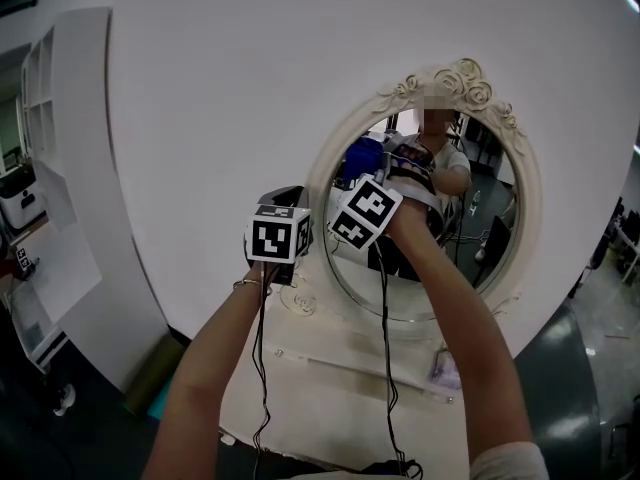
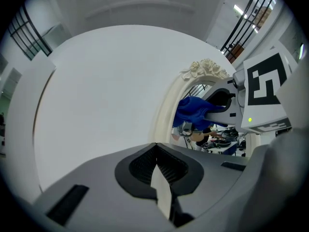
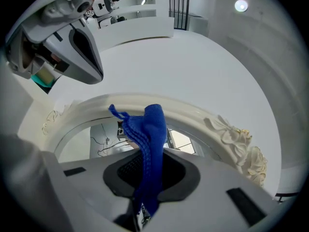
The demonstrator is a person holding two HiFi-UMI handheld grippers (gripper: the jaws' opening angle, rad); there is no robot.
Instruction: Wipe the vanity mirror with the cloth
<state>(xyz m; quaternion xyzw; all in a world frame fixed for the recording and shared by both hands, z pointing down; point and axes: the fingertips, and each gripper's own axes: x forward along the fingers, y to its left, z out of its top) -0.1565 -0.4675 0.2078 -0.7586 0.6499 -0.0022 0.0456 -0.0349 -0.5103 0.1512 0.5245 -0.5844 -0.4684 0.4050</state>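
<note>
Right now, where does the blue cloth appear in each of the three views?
Head view: cloth at the upper left of the mirror.
Left gripper view: cloth right of centre, at the mirror's left edge.
Right gripper view: cloth in the centre, clamped between the jaws.
Shared landmark: the frame's flower crest.

The left gripper (image 2: 157, 152) and right gripper (image 3: 147, 153) are moulded in grey with black ribbed pads (image 2: 141, 166); white cubes (image 1: 278, 236) bear black markers. Black cables (image 1: 384, 318), a bracelet (image 1: 247, 284) and a pale sleeve (image 1: 510, 460) are seen.
</note>
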